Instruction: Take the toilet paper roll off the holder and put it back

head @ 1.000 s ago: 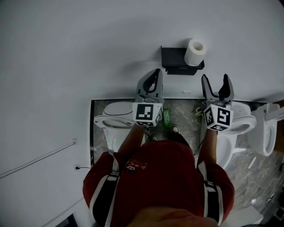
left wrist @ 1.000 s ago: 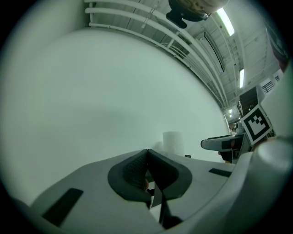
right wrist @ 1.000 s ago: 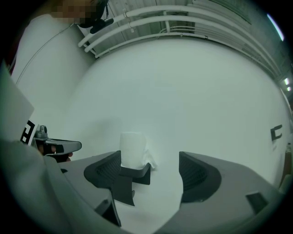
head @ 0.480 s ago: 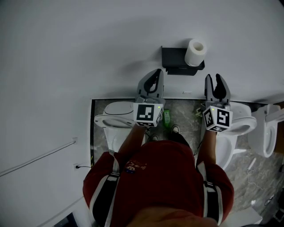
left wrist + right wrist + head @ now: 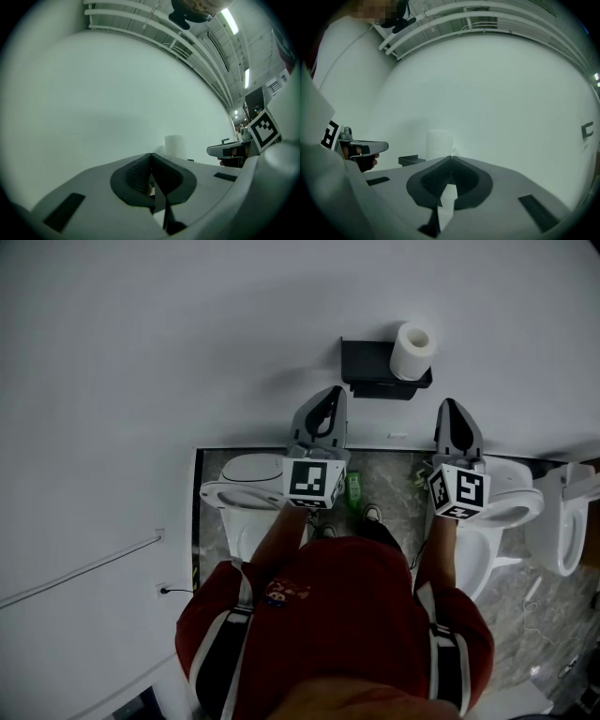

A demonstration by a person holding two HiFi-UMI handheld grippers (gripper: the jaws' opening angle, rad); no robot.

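A white toilet paper roll [image 5: 412, 351] sits on a black wall-mounted holder [image 5: 375, 369] on the white wall. My left gripper [image 5: 327, 401] hangs below and left of the holder, jaws shut with nothing between them. My right gripper [image 5: 454, 412] is below and a little right of the roll, jaws shut and empty. Neither touches the roll. In the left gripper view the roll [image 5: 176, 146] shows just beyond my left gripper [image 5: 151, 155]. In the right gripper view the roll [image 5: 439, 144] and the holder [image 5: 411, 161] lie ahead of my right gripper [image 5: 451, 159].
Below the wall are a toilet [image 5: 242, 493] at left and another toilet [image 5: 511, 501] at right on a marbled floor [image 5: 389, 474]. A green bottle [image 5: 352, 489] stands between them. A further white fixture [image 5: 562, 517] is at the far right.
My right gripper's jaws have gone from wide apart to shut, with nothing taken hold of. The left gripper and the roll have stayed where they were.
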